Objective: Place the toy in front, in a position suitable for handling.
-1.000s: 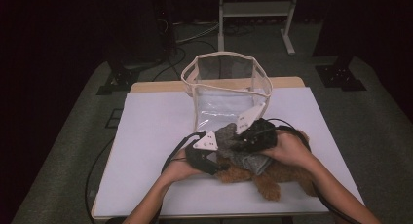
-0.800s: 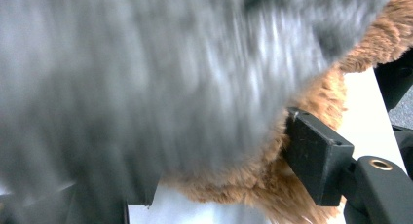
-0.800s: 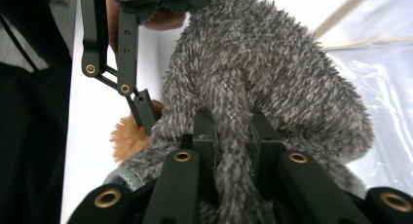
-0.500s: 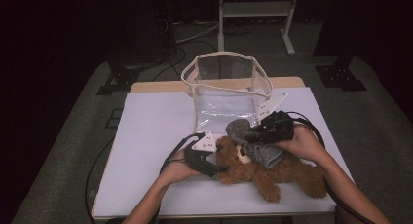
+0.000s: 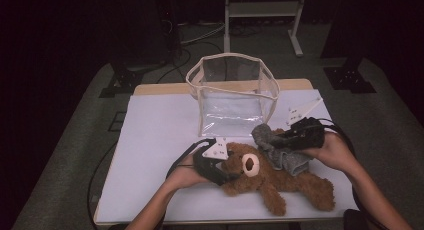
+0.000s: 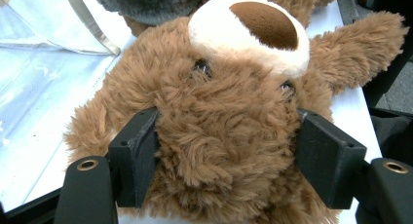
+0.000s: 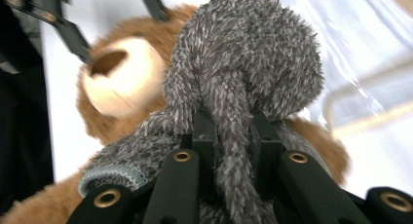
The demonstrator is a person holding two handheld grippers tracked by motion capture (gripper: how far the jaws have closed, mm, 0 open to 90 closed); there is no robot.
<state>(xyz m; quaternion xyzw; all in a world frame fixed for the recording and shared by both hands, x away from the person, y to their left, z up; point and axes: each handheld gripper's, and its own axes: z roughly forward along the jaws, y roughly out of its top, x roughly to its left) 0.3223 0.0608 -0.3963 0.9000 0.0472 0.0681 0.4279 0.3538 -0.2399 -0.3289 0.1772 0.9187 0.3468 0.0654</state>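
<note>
where both clamp: bear's head (image 6: 229, 112) between left hand-held gripper's (image 6: 226, 160) jaws

Both forearms reach in over the near edge of the table. The left gripper (image 5: 227, 172), low in a curled left hand (image 5: 186, 173), has its jaws spread wide and pressed against the sides of a teddy bear's head (image 6: 229, 107). The right gripper (image 5: 280, 136) sits higher, jaws pinched nearly together on a fold of grey fuzzy cloth (image 7: 234, 151), right hand (image 5: 332, 151) wrapped behind it.

Clear bag (image 5: 235, 97) — white table (image 5: 155, 135)
</note>
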